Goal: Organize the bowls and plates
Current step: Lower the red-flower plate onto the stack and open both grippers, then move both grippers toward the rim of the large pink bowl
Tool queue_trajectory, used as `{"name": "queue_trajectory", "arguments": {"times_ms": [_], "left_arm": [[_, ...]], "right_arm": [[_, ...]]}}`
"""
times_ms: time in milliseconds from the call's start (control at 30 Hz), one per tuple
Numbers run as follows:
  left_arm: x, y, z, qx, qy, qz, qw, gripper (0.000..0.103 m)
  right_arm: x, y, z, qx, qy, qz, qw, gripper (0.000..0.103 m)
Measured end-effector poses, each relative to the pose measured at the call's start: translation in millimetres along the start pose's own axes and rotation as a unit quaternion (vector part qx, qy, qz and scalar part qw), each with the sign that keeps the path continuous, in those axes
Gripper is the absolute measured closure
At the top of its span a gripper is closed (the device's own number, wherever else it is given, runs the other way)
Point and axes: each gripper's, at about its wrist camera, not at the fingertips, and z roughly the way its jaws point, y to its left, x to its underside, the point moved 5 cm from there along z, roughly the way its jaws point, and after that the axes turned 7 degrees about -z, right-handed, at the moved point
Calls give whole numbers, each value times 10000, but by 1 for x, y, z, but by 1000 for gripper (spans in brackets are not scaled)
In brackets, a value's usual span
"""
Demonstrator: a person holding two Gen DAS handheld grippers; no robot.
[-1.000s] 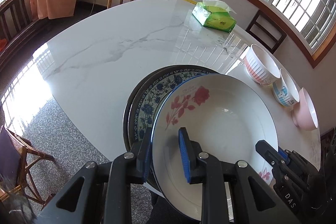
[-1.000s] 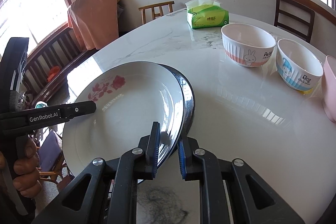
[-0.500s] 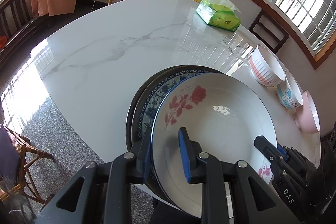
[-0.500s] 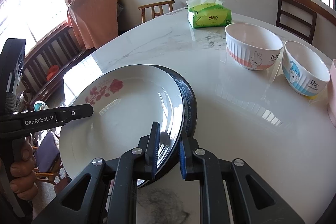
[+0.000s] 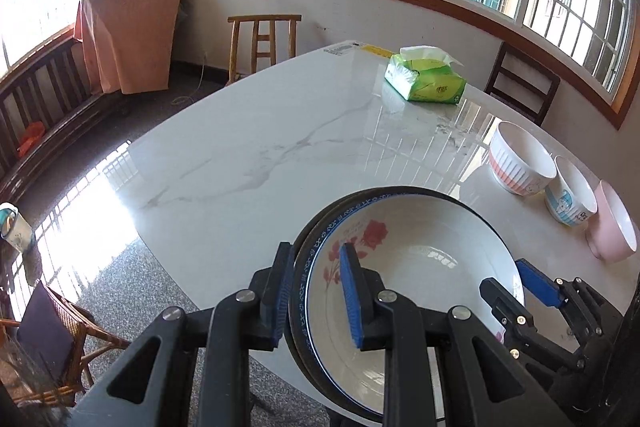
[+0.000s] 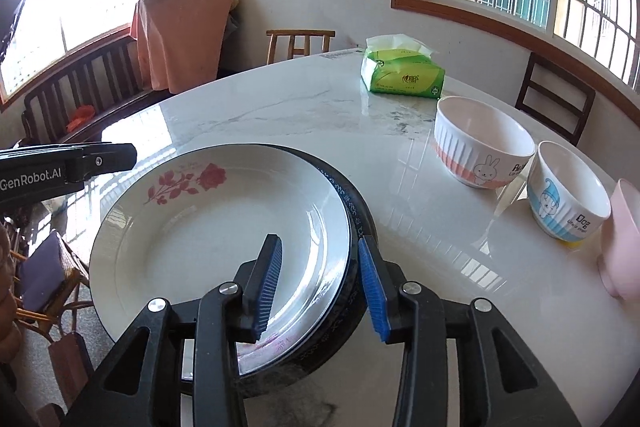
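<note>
Now a stack of plates [image 6: 224, 239] lies at the near edge of the white marble worktop [image 5: 280, 147], partly overhanging it. On top is a white plate with red roses [image 5: 416, 267], under it a plate with a blue patterned rim [image 6: 352, 211], and at the bottom a dark plate [image 5: 400, 190]. The left gripper [image 5: 316, 295] has its two fingers on either side of the stack's left rim; the blue pads look close to the plates, but whether they press on them I cannot tell. The right gripper [image 6: 320, 287] stands with its fingers spread apart around the right rim of the stack, one pad over the white plate and the other outside the dark rim, with a visible gap. To the right on the worktop three bowls stand in a row, close together: a white bowl with a rabbit [image 6: 480, 151], a white bowl with a blue figure [image 6: 568, 191], and a pink bowl [image 5: 614, 227] tilted on its side. Farther away lies a green tissue pack [image 6: 400, 71]. Behind the worktop is a wooden chair [image 5: 264, 39] and a bench carrying something under an orange cloth [image 5: 128, 27].
</note>
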Motion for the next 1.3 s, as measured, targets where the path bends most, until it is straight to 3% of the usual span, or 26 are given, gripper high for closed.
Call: {"name": "queue_trajectory", "arguments": {"times_ms": [267, 533, 800, 1167, 1300], "left_arm": [[4, -19, -25, 191, -277, 296, 9990, 79], [11, -45, -41, 228, -415, 617, 9970, 78], [27, -88, -60, 315, -534, 1082, 9922, 78], [58, -187, -73, 467, -643, 2118, 9741, 78], [70, -227, -68, 718, -404, 2377, 9678, 78]], "right_arm": [[3, -24, -42, 742, -812, 50, 9939, 48], [41, -71, -66, 1040, -620, 536, 9912, 39], [92, -134, -106, 1422, -506, 1277, 9803, 32], [152, -218, -156, 1732, -678, 2266, 9561, 32], [169, -243, -166, 1668, -732, 2664, 9465, 32]]}}
